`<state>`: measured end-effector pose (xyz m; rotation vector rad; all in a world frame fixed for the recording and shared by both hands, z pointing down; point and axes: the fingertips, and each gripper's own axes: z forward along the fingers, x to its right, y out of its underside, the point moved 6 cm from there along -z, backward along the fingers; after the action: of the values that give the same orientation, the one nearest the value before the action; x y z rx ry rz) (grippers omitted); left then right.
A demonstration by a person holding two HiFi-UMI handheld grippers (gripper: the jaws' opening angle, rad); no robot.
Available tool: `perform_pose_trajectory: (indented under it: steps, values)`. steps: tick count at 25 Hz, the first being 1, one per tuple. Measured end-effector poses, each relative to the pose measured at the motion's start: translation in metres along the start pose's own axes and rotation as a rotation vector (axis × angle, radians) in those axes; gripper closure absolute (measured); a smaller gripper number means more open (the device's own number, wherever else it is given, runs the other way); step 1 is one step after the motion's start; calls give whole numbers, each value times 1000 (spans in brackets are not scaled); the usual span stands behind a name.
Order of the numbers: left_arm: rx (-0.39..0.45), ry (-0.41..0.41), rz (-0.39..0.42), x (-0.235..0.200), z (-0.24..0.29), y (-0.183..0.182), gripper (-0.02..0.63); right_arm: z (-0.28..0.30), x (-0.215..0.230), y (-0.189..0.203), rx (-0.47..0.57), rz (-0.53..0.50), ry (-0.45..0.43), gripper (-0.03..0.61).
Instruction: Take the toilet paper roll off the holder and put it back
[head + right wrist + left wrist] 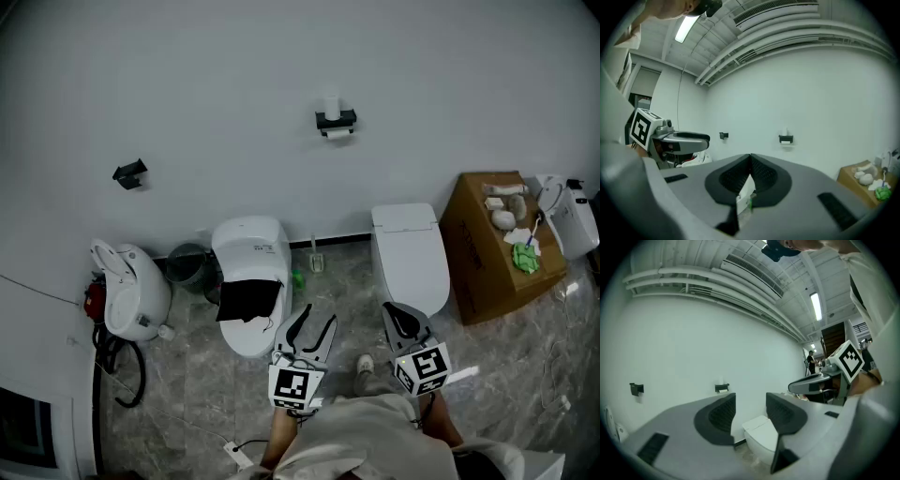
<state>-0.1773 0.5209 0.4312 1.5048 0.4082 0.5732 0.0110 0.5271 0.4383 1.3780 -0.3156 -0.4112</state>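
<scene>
The black toilet paper holder [336, 122] is mounted high on the white wall, with a white roll [336, 134] in it and a small white piece standing on top. It also shows small and far off as the holder [722, 388] in the left gripper view and the holder [786, 138] in the right gripper view. My left gripper [315, 321] is held low near the person's body, well away from the wall, its jaws apart with nothing between them [750, 405]. My right gripper [403, 319] hangs beside it, its jaw tips touching, holding nothing [750, 161].
Between me and the wall stand a white toilet [411, 258] and a second toilet [248, 281] with a black cloth on it. A cardboard box [492, 248] with bits on top is at the right. A white appliance [127, 291] and a second black wall bracket [130, 173] are at the left.
</scene>
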Motion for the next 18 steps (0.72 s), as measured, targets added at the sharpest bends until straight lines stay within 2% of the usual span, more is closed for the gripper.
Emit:
perform_pose_trajectory:
  steps: [8, 18]
  values:
    - [-2, -8, 1, -14, 24, 5, 403, 26, 12, -1, 9, -1, -8, 581]
    - [-8, -16, 27, -33, 97, -3, 403, 78, 67, -9, 15, 8, -31, 581]
